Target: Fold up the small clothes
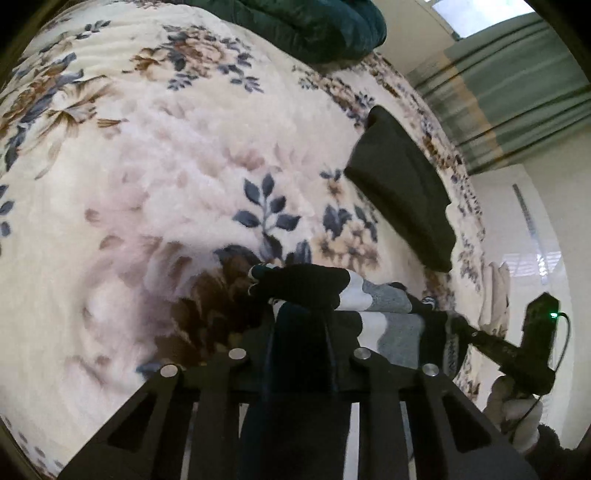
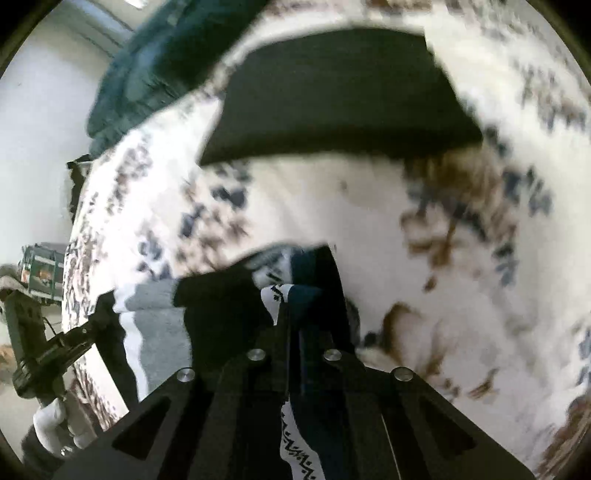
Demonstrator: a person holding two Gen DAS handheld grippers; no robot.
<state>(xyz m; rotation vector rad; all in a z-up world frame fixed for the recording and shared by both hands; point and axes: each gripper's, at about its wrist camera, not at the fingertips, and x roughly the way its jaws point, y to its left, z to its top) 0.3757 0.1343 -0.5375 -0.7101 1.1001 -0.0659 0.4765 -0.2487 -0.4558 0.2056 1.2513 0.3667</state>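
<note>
A small striped garment (image 1: 373, 299) in black, white and grey is stretched in the air between my two grippers, above the floral blanket (image 1: 147, 155). My left gripper (image 1: 301, 295) is shut on its black end. My right gripper (image 2: 306, 284) is shut on the other end, where a white band with a black zigzag pattern (image 2: 295, 443) hangs down. The garment's grey and white stripes (image 2: 155, 325) run left toward the other gripper (image 2: 66, 343). The right gripper also shows in the left wrist view (image 1: 509, 350), held by a white-gloved hand.
A folded black cloth (image 1: 402, 184) lies on the blanket near its right edge; it also shows in the right wrist view (image 2: 332, 96). A dark teal quilt (image 1: 314, 26) is bunched at the far end. Curtains (image 1: 517, 96) and a wall stand beyond the bed.
</note>
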